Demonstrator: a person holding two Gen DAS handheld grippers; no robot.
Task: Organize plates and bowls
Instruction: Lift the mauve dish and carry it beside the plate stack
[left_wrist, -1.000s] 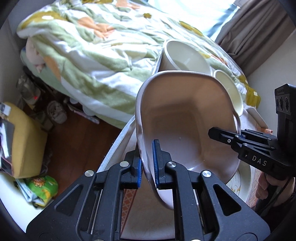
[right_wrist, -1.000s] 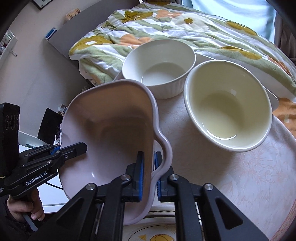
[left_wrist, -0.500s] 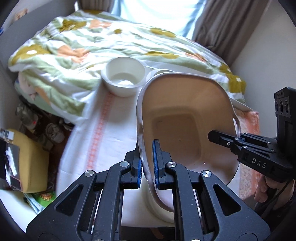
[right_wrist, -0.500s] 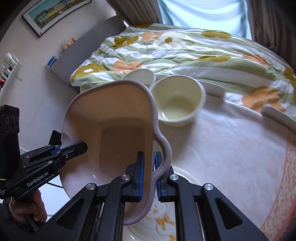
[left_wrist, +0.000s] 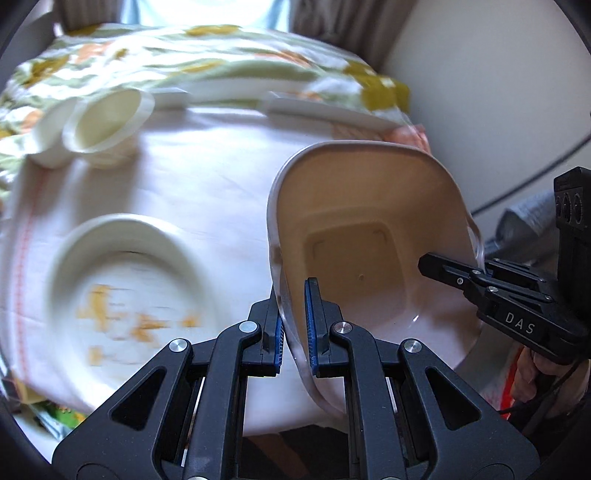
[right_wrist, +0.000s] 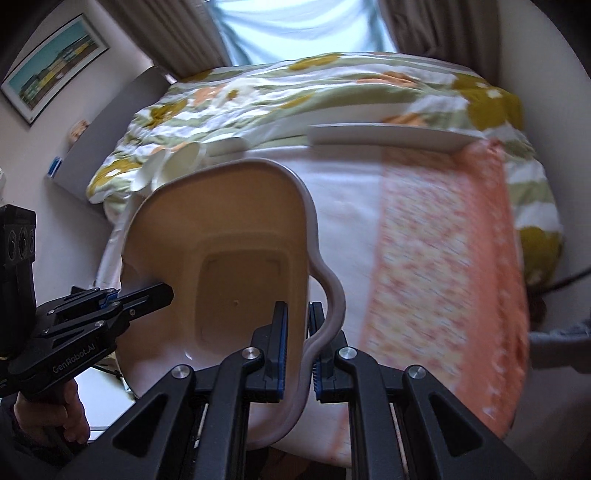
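A squarish pale pink bowl with handles (left_wrist: 369, 236) is held in the air by both grippers. My left gripper (left_wrist: 294, 325) is shut on its left rim. My right gripper (right_wrist: 297, 343) is shut on its right rim by the handle, and also shows in the left wrist view (left_wrist: 476, 273). The bowl (right_wrist: 229, 258) hangs above the near right part of the table. A cream plate with orange marks (left_wrist: 125, 295) lies on the white cloth at left. Two cream bowls (left_wrist: 107, 122) stand at the far left. A flat white plate (right_wrist: 388, 136) lies at the far edge.
The table carries a white cloth (left_wrist: 207, 177) with an orange patterned band (right_wrist: 443, 258) on its right side. A bed with a flowered quilt (right_wrist: 295, 85) lies beyond the table. A wall (left_wrist: 498, 92) stands at the right.
Both grippers have carried the pink bowl back and to the right, away from the two cream bowls. The cream plate with orange marks now shows to the left of it.
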